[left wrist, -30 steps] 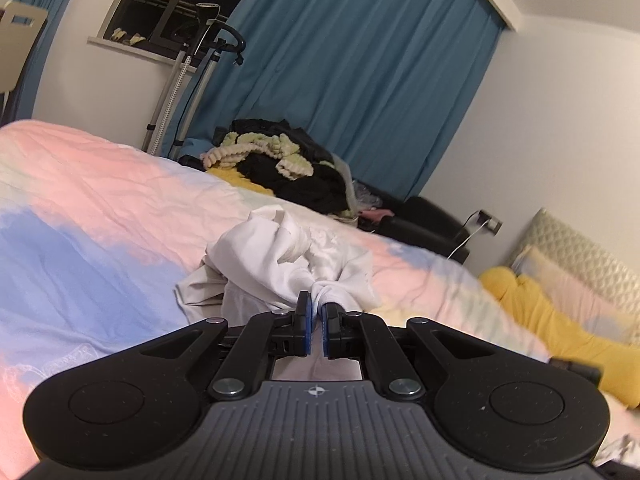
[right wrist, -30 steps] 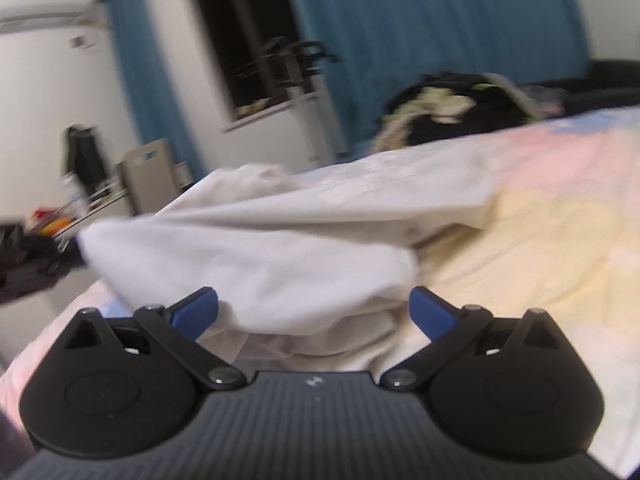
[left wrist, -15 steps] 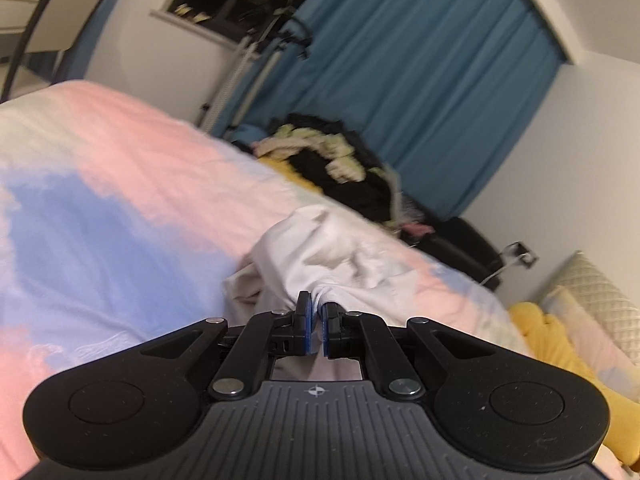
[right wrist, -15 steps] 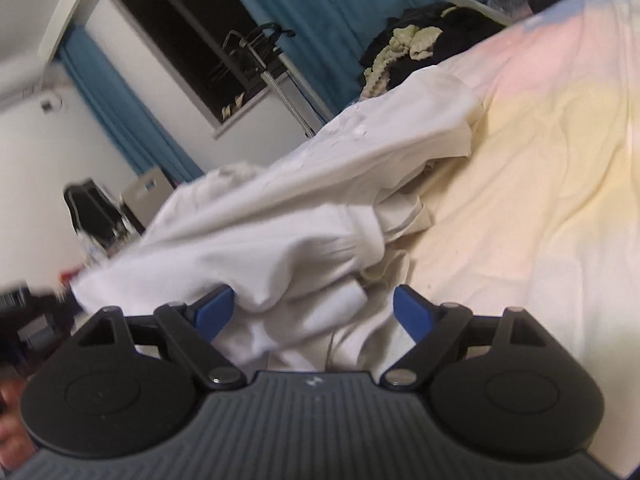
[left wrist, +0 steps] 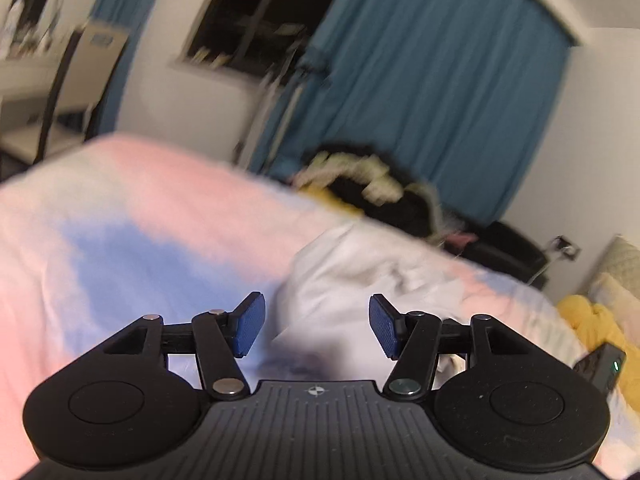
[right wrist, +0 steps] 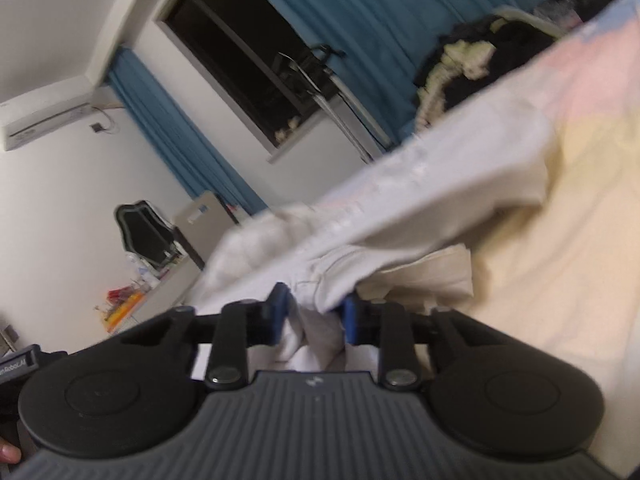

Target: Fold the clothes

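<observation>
the left gripper (left wrist: 316, 326) hovers with its blue pads spread wide, gripping nothing, just above the near edge of the crumpled white garment (left wrist: 360, 276) on the pastel bedspread (left wrist: 120, 216). the right gripper (right wrist: 315, 318) has its pads pressed in on a bunched fold of that garment (right wrist: 400, 208), which stretches away toward the far dark clothes pile (right wrist: 480, 64).
</observation>
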Motion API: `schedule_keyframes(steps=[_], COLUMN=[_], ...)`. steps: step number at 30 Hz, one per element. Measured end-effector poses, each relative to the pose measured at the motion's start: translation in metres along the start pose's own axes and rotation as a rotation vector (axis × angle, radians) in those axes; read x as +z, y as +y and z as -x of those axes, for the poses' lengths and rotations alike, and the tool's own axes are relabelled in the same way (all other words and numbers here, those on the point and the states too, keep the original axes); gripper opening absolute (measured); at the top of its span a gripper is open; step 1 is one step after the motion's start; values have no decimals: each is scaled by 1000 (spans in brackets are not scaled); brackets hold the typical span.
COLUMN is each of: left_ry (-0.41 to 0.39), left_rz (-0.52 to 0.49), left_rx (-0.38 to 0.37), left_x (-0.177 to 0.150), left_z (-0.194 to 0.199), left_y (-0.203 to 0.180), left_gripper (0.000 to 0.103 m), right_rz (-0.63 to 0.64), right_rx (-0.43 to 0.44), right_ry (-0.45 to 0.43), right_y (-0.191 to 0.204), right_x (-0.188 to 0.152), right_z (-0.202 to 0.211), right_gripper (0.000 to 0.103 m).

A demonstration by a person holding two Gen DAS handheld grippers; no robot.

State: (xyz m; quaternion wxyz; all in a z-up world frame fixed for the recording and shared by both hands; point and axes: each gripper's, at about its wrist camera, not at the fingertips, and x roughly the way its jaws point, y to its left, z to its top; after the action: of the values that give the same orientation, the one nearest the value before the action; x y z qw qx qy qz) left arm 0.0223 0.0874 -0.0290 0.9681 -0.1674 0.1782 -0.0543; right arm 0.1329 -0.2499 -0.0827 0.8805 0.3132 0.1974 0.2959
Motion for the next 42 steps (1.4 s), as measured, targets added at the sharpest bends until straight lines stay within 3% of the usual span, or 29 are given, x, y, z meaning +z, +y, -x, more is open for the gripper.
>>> schedule_keyframes(steps=[3,7,12,15,18,19,22,24,28,32,36,39,42], left_ry=[-38,-22,12,-20,-37,-34,-41,-47,-51,-64,-73,-81,-78], left_rz=[-172,-405,-608,-714,-772,-774,-709,-594,-305,19,235,322,343], left_rx=[-80,-189,-166,-92,-56,-59,-131,-185,-303,-450,-529,-547,-560], left_x=[-5,-24,-52,-64,-71,-72,-64,-49,-18,6,17,19,22], left_z=[13,12,-12,-31,-47,-51,-45,-35,-22,-14,-14,-17,-20], left_y=[-24,-59,-83,-93,-98,-98,-92,-83,-52,-11,19,31,31], left_gripper=[62,61,51,45,28,9,9,8,8,8,8,8,8], right_rz=[19,-11,-104,-179,-224,-234,-252,-281,-366,-436,-506,-542,-557], right_rx=[46,112,189,229,239,239,228,225,226,234,242,293,333], right_ry=[8,52,120,149,181,193,189,161,138,158,178,217,265], right_y=[22,38,41,36,30,28,22,14,-2,-11,-19,-16,-6], right_x=[11,22,31,35,35,35,38,42,46,42,37,32,21], right_z=[7,15,21,24,26,26,30,36,42,41,41,35,20], right_gripper=[26,24,22,22,22,24,37,56,65,67,67,67,71])
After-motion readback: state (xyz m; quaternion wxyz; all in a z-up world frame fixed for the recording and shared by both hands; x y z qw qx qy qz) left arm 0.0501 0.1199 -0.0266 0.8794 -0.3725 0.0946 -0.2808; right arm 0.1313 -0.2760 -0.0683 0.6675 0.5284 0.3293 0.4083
